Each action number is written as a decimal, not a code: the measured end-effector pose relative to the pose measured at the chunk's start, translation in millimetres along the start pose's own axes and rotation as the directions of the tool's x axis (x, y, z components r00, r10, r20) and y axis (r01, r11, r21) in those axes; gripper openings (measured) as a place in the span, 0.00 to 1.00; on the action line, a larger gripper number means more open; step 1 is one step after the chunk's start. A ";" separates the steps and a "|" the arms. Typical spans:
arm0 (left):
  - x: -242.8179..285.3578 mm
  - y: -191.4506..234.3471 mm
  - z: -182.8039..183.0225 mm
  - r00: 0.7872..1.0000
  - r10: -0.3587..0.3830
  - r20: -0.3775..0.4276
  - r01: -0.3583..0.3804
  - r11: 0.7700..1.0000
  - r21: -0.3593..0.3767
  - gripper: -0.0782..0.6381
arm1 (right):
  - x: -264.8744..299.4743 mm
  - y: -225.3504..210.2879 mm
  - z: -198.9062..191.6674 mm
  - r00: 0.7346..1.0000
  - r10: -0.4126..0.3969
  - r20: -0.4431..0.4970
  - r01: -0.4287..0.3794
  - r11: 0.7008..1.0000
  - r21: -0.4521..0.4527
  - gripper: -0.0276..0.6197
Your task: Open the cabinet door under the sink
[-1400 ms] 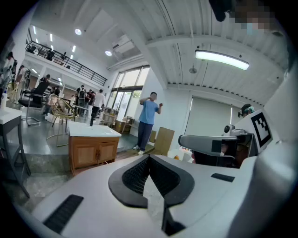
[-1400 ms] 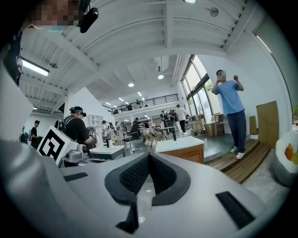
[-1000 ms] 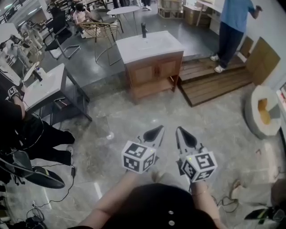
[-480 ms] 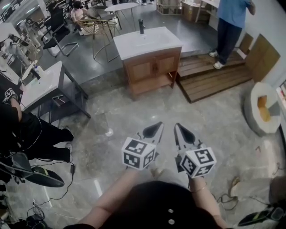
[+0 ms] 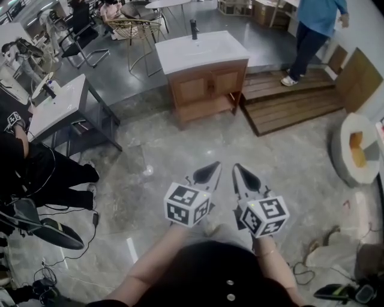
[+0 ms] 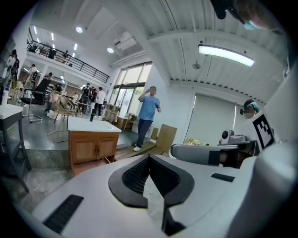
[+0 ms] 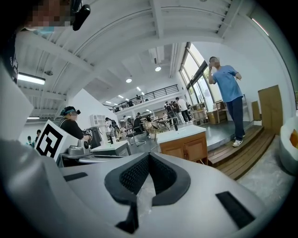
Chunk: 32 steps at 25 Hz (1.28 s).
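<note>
Holding both sets of fingers pressed shut on nothing, I carry my left gripper (image 5: 210, 172) and right gripper (image 5: 241, 175) side by side just ahead of me. Trouble starts close in: loose cables (image 5: 298, 274) on the floor (image 5: 180, 150) by my feet could snag a step. Well apart from me, the cabinet (image 5: 207, 90) under the sink (image 5: 201, 51) has both doors closed, with small handles at the middle seam. Arriving with my fingers shut, I would only bump wood, and a shallow pinch could slip off.

A person in blue (image 5: 320, 13) stands on wooden steps (image 5: 291, 107); a chair (image 5: 133, 30) beyond.
</note>
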State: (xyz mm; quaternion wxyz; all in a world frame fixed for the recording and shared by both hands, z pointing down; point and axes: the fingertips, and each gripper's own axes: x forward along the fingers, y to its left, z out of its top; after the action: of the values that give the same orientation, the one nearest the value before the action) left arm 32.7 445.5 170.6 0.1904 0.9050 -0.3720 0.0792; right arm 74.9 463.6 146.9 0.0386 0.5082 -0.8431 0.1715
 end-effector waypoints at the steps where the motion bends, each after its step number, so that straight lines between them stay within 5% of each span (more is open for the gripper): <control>1: 3.0 2.9 0.2 1.000 0.002 -0.002 -0.002 1.000 -0.004 0.12 | 3.4 -3.1 0.3 1.000 -0.002 -0.003 0.002 1.000 0.001 0.03; 22: 122.3 178.1 88.2 0.998 -0.067 -0.015 0.067 0.998 0.010 0.12 | 217.6 -62.7 69.8 0.997 -0.077 0.012 0.077 0.997 -0.018 0.03; 32: 171.3 222.9 97.6 0.992 -0.110 -0.064 0.111 0.994 0.011 0.12 | 274.2 -92.2 73.9 0.992 -0.124 -0.017 0.124 0.992 0.005 0.03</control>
State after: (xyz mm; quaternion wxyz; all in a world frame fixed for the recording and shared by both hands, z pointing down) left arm -2.1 150.9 193.8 0.1998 0.9226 -0.3144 0.0998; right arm 31.5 168.8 166.2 0.0546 0.5581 -0.8091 0.1757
